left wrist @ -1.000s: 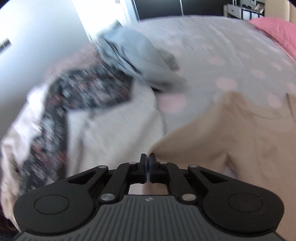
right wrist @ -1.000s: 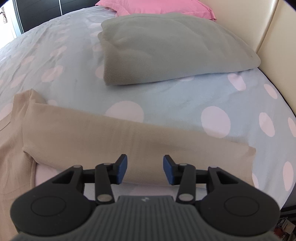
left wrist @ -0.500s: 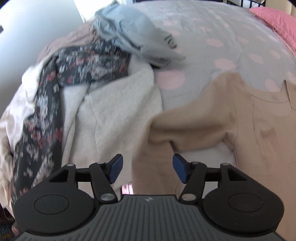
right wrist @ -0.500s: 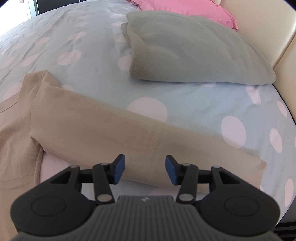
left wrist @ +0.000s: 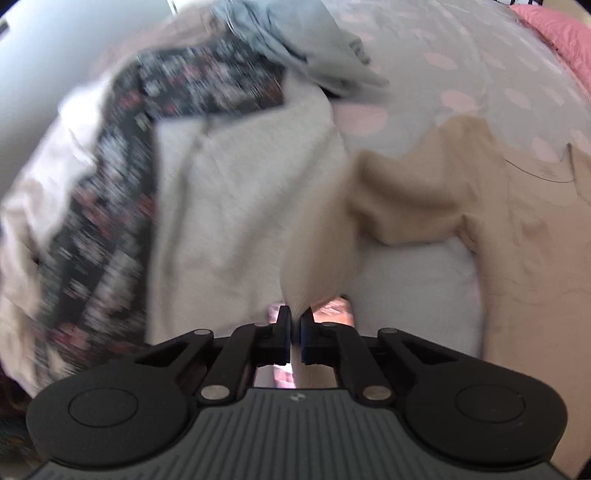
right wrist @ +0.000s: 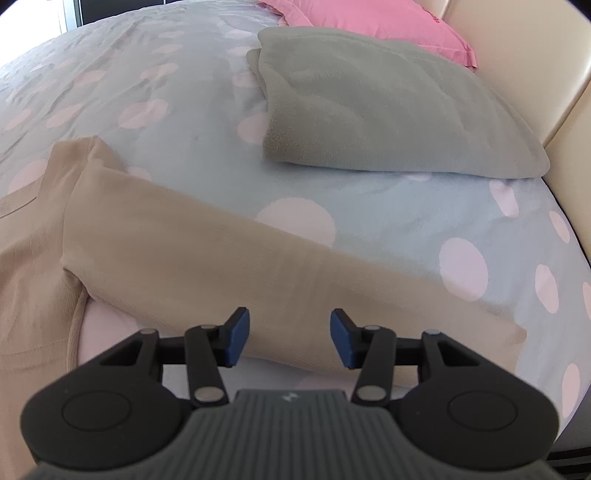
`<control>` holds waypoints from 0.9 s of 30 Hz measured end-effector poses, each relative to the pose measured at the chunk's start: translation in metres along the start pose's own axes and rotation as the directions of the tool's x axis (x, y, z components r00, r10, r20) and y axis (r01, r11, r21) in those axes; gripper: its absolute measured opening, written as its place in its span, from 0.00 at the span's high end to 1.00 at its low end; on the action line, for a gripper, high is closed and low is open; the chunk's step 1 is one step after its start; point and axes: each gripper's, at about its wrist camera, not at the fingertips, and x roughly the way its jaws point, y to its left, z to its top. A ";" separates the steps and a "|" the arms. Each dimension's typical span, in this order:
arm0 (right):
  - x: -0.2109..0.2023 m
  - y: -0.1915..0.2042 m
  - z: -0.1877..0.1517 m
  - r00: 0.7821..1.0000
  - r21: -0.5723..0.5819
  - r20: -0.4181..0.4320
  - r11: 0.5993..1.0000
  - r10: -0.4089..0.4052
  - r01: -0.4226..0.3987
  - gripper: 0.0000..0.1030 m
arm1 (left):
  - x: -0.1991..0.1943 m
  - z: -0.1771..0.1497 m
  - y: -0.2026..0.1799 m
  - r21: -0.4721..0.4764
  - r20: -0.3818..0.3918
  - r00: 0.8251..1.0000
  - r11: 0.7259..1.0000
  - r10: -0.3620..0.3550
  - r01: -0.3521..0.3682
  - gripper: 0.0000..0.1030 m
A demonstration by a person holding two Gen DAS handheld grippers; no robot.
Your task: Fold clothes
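Note:
A beige long-sleeved top [left wrist: 524, 236] lies flat on the spotted bed sheet [left wrist: 424, 74]. My left gripper [left wrist: 294, 328] is shut on the cuff end of its left sleeve [left wrist: 321, 266], which rises from the bed into the jaws. In the right wrist view the top's other sleeve [right wrist: 221, 266] lies stretched out across the sheet [right wrist: 388, 206]. My right gripper [right wrist: 290, 338] is open and empty just above the middle of that sleeve.
A pile of unfolded clothes lies left of the top: a cream knit [left wrist: 240, 206], a dark floral garment [left wrist: 122, 206] and a grey-blue one [left wrist: 295, 48]. A folded grey fleece [right wrist: 388, 107], a pink pillow [right wrist: 369, 22] and the cream headboard [right wrist: 535, 66] are to the right.
My left gripper, open half a second ago, has shut on the left sleeve's end and lifted it. The right gripper has drifted slightly, still open over the other sleeve.

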 end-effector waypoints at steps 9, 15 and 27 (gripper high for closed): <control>0.000 0.003 0.000 1.000 -0.025 0.006 1.000 -0.017 0.017 0.49 | 0.012 0.012 -0.035 0.219 0.126 0.974 0.952 0.190 -0.215 0.97; 0.000 0.005 0.000 1.000 -0.033 0.006 0.999 -0.015 0.016 0.49 | 0.048 0.003 -0.055 0.171 0.046 0.994 0.981 -0.097 0.088 0.93; 0.000 0.009 0.002 1.000 -0.052 0.012 0.999 -0.004 0.005 0.48 | 0.024 0.007 -0.060 0.090 0.098 0.967 0.970 -0.235 0.226 0.50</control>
